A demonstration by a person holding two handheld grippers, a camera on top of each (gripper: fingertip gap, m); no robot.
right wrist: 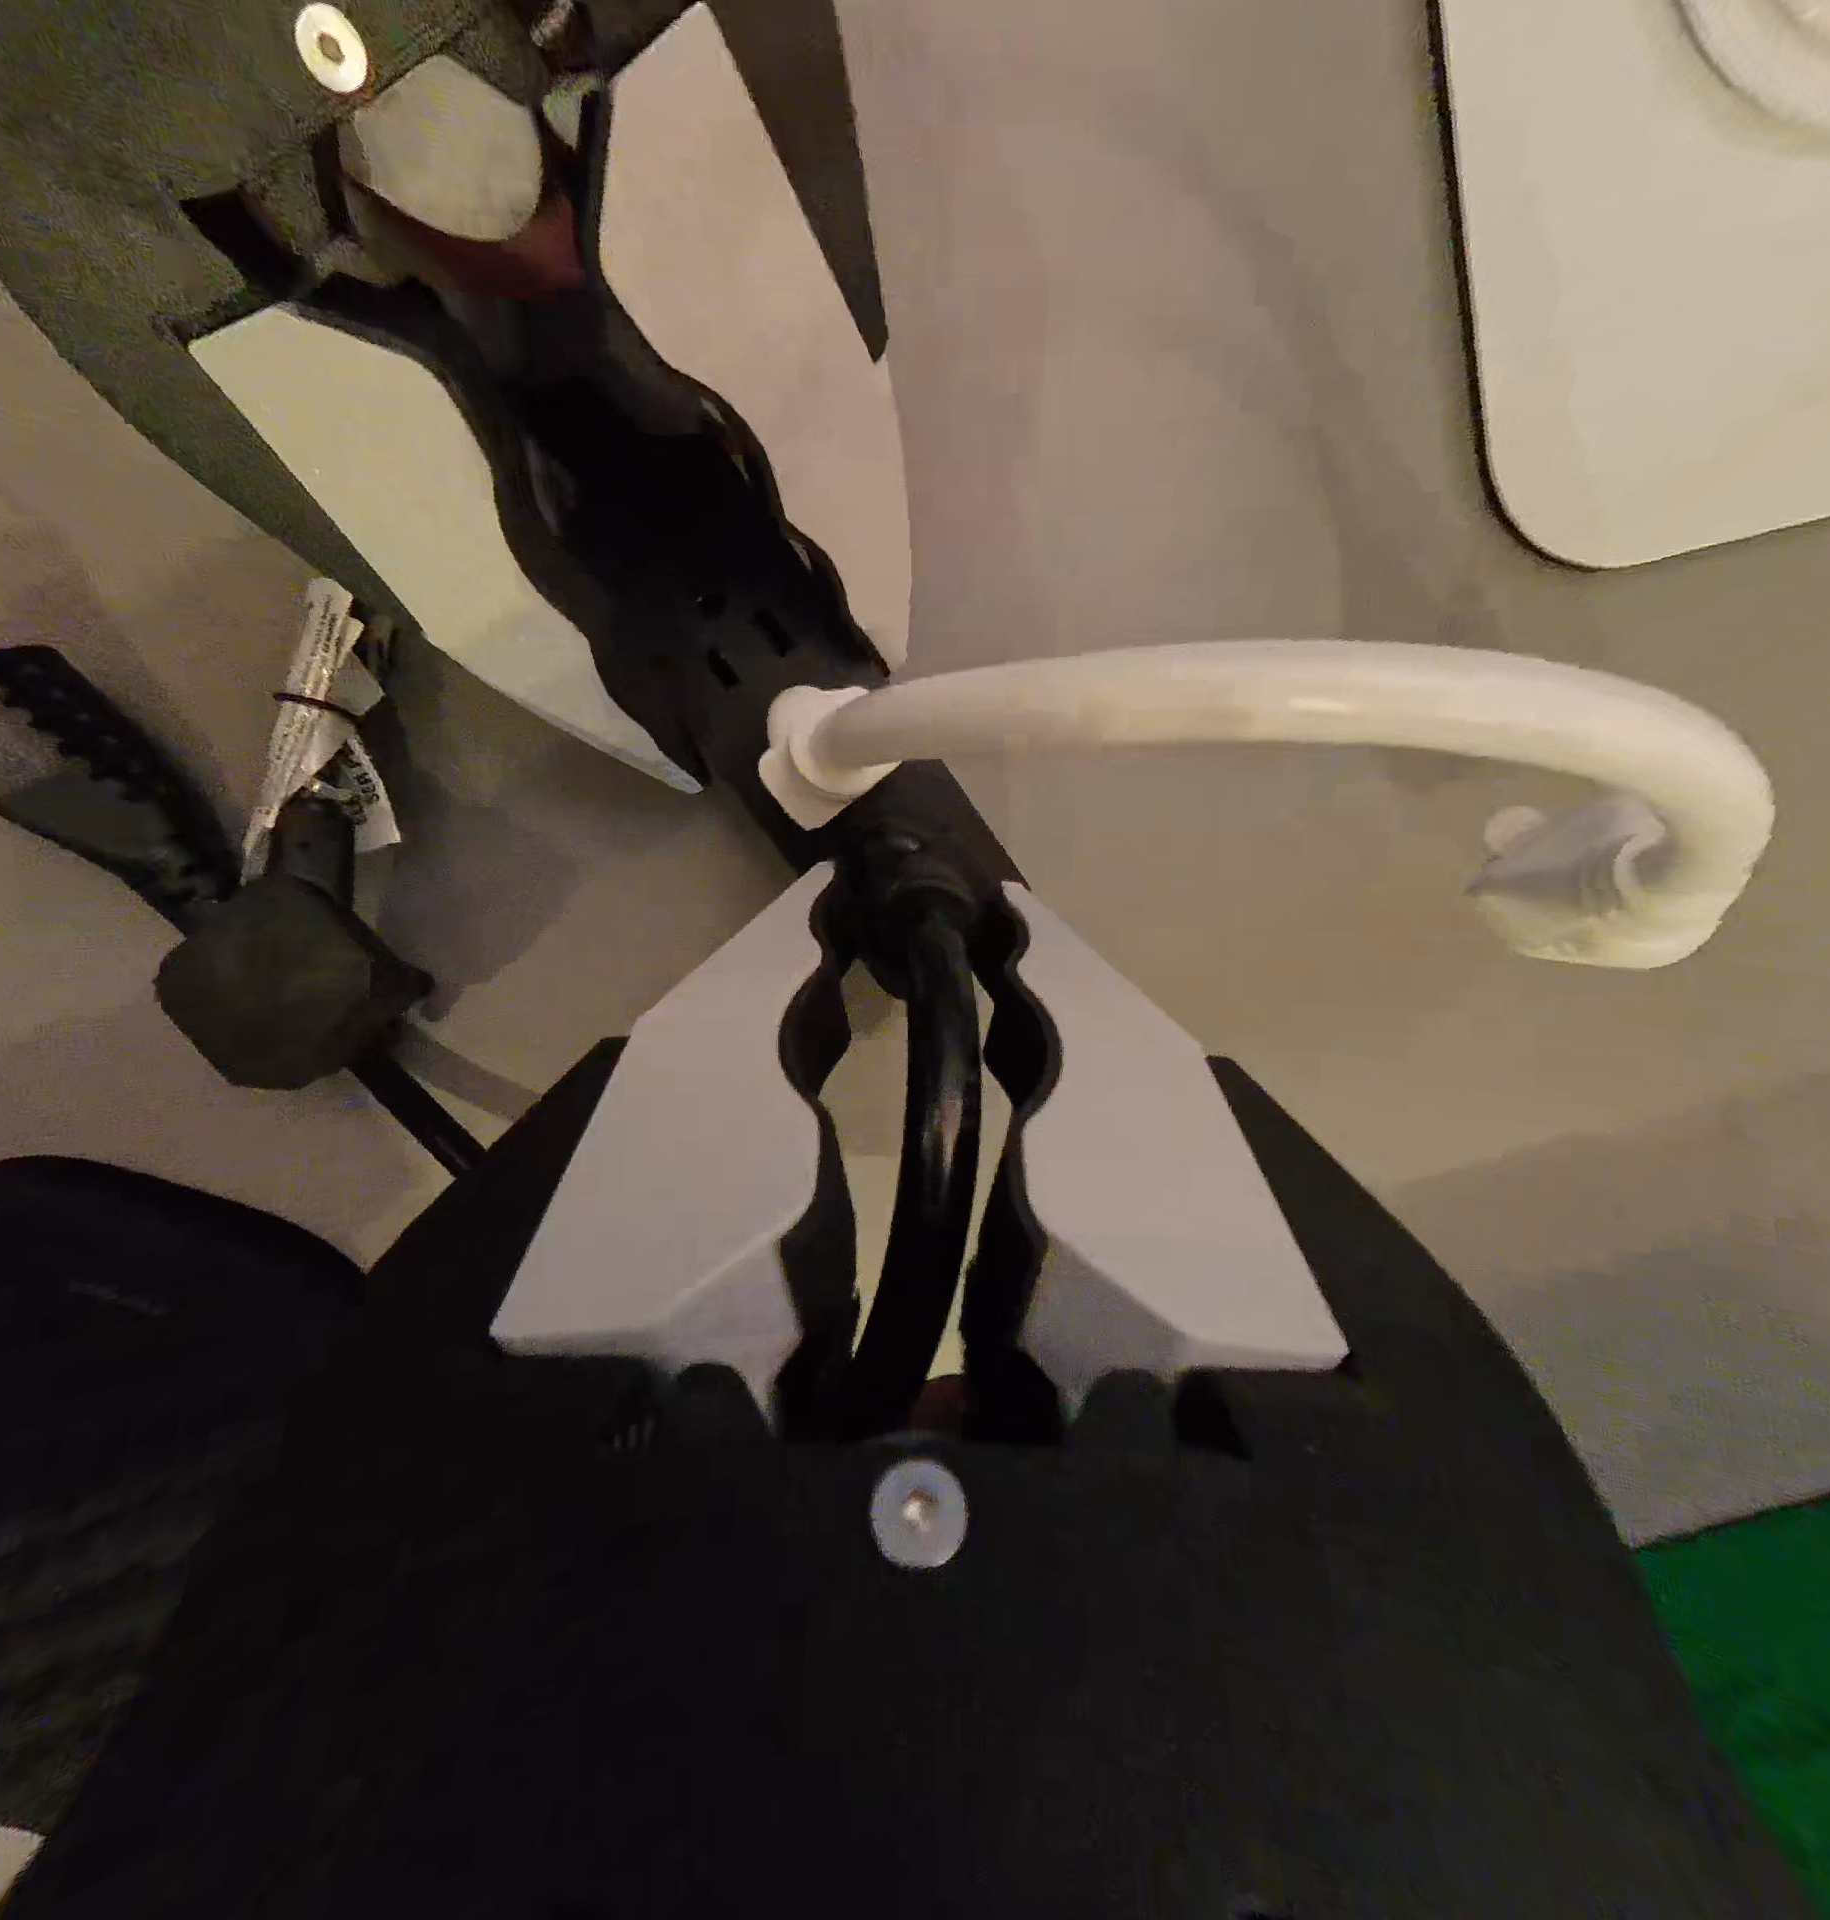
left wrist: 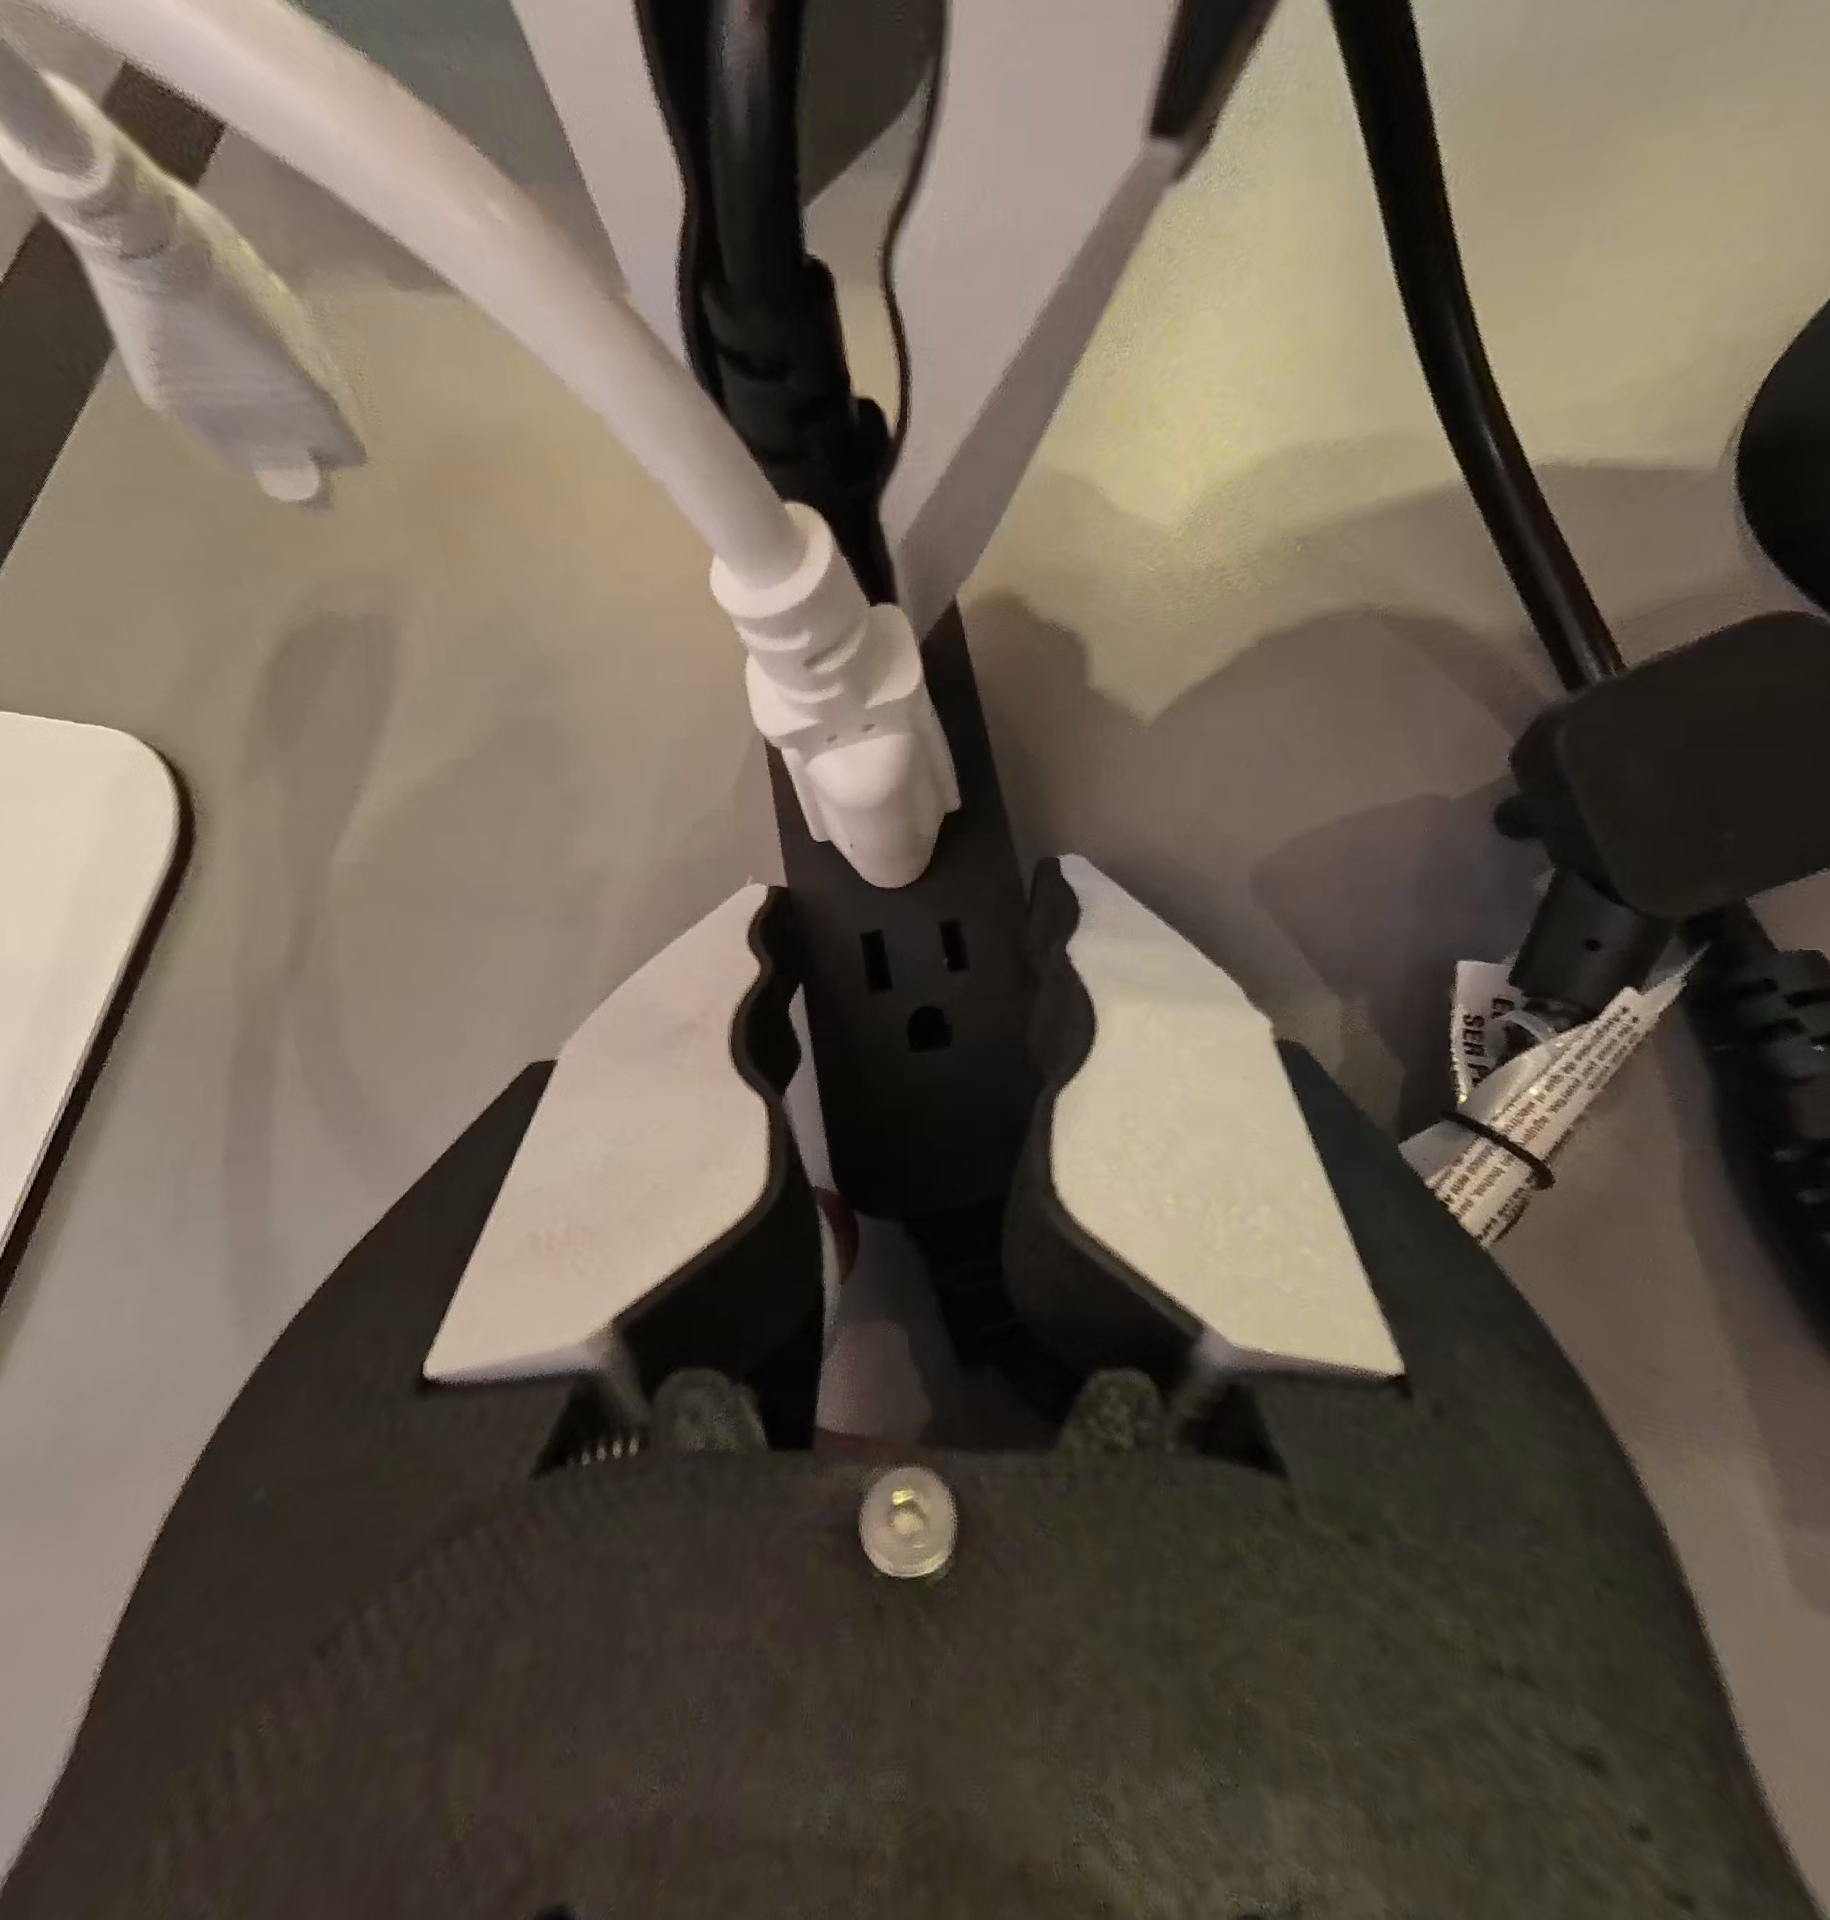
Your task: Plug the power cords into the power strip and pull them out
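The left hand-held gripper (left wrist: 911,997) is clamping the power strip (left wrist: 906,1049) at centre frame; the right hand-held gripper (right wrist: 916,977), gripping the black plug (right wrist: 906,862), should be pulling straight.

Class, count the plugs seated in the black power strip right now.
2: the white plug just beyond the empty outlet, and the black plug behind it, where the right tongs are. Others may be hidden.

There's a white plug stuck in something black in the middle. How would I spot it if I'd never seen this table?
Find the long black power strip lying on the pale table, clamped at its near end by the left gripper. The white plug stands in the socket just beyond an empty one. Unlike the black plug behind it, it is white, and its thick white cord arches away.
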